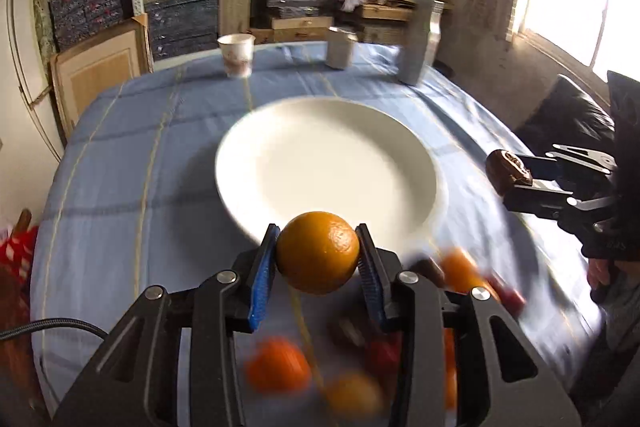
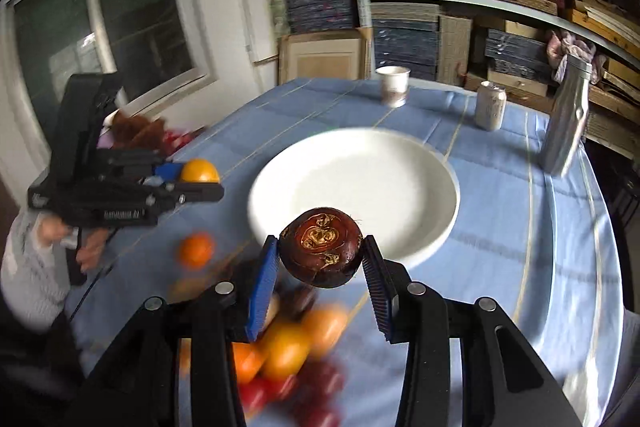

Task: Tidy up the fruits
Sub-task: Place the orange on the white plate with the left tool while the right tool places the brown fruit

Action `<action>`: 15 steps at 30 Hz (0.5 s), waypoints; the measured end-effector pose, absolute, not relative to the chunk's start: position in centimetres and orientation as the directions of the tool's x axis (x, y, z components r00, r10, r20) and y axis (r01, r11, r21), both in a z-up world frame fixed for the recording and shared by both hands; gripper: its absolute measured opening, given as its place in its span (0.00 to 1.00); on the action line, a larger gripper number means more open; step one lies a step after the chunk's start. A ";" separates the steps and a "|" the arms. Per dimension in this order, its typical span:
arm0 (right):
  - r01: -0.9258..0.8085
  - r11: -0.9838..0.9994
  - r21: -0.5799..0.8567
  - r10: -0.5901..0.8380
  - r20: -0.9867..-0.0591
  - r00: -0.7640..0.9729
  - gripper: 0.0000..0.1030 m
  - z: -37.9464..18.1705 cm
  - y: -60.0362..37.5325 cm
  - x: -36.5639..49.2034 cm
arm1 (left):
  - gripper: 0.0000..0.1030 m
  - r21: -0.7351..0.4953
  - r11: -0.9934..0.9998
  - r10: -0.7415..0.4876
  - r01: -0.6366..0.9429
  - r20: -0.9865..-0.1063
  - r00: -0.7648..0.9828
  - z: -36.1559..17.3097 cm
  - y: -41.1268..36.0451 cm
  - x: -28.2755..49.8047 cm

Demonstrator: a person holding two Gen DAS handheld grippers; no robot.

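Left gripper point(image 1: 318, 253): jaws clamped on an orange point(image 1: 318, 253), lower centre of the left wrist view, raised above the tablecloth point(image 1: 120, 155).
Right gripper point(image 2: 320, 253): jaws clamped on a dark brown round fruit point(image 2: 320, 253), lower centre of the right wrist view.
Plate point(image 1: 328, 163): white, empty, mid-frame, just beyond both held fruits.
Loose fruit pile point(image 2: 288, 351): orange and red pieces, blurred, bottom of the frame on the cloth.
Far edge: paper cup point(image 1: 237, 55), can point(image 2: 491, 105), silver bottle point(image 2: 566, 121), upright, well apart.
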State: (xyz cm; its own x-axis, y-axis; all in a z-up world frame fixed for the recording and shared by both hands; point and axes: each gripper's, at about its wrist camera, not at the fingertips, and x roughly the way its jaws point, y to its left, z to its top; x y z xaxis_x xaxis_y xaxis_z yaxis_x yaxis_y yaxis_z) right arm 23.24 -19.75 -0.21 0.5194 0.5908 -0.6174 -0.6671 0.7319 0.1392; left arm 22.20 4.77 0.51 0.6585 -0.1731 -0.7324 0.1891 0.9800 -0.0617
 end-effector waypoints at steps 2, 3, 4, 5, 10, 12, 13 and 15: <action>-0.656 0.738 0.158 0.588 -0.627 0.510 0.42 -1.6 -18.6 27.1 | 0.37 -0.079 0.982 -0.173 0.171 -0.744 0.646 -0.7 5.5 24.8; -0.645 0.747 0.158 0.577 -0.636 0.512 0.42 -2.4 -18.3 28.2 | 0.37 -0.100 0.984 -0.172 0.148 -0.755 0.633 -1.7 6.1 26.2; -0.635 0.756 0.161 0.567 -0.645 0.512 0.42 -3.2 -18.1 29.2 | 0.37 -0.125 0.983 -0.182 0.135 -0.766 0.616 -2.7 6.6 27.2; -0.626 0.762 0.164 0.560 -0.652 0.511 0.42 -4.3 -17.9 30.1 | 0.37 -0.141 0.982 -0.189 0.127 -0.775 0.604 -3.4 6.9 27.7; -0.625 0.771 0.118 0.514 -0.695 0.503 0.42 -7.1 -17.3 30.8 | 0.37 -0.097 0.985 -0.163 0.144 -0.794 0.585 -5.4 6.0 28.8; -0.631 0.766 0.125 0.516 -0.704 0.487 0.43 -7.6 -17.0 30.8 | 0.37 -0.088 0.983 -0.168 0.163 -0.800 0.577 -5.8 5.1 28.9; -0.632 0.765 0.122 0.513 -0.708 0.485 0.43 -7.7 -17.0 30.7 | 0.37 -0.076 0.982 -0.162 0.173 -0.804 0.573 -6.1 4.7 28.9; -0.625 0.771 0.119 0.507 -0.710 0.489 0.44 -8.1 -16.9 30.9 | 0.40 -0.038 0.982 -0.138 0.183 -0.804 0.578 -6.4 4.0 28.9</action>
State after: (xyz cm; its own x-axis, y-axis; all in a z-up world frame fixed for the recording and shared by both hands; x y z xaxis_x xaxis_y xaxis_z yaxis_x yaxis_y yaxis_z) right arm 30.94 -16.94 -8.06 0.4891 0.5068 -0.7099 -0.6255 0.7710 0.1195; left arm 28.94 4.00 -6.40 0.5781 -0.1384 -0.8042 0.1825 0.9825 -0.0379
